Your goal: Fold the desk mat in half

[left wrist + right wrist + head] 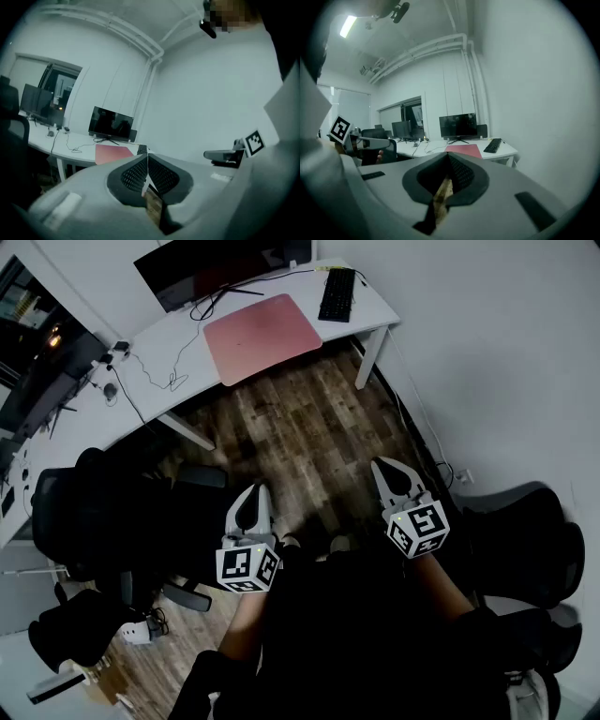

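Head view: left gripper [251, 495] and right gripper [382, 466] are side by side low in frame over the wood floor [300, 427], both pointing toward 12 o'clock. The pink mat [262, 337] lies flat and unfolded on the white desk [169, 338], with its near edge along the desk's front edge. It is well apart from both grippers, at 12 o'clock from the left and 11 o'clock from the right. The keyboard [337, 294] is at the mat's 2 o'clock, the monitor [220, 268] at its 11 o'clock, and the cables [155, 371] at its 9 o'clock. Black chairs flank the grippers, one at 9 o'clock [94, 512] and one at 3 o'clock [525, 540].

Left gripper view: the jaws are clenched, pads meeting in a line with nothing between them. The mat [112, 152] is a thin pink strip at 11 o'clock above the jaws. This view alone shows the right gripper side-on at 3 o'clock, with its marker cube [253, 142].

Right gripper view: the jaws are clenched and empty. The mat [464, 150] sits at 12 o'clock just over the jaws, with the keyboard [493, 145] at 1 o'clock. Only this view shows the ceiling lamp [348, 26] at 10 o'clock and further screens [401, 129] on a second desk. It also shows the left gripper's cube [340, 129] at 9 o'clock.

Only the head view gives the mat's full outline.
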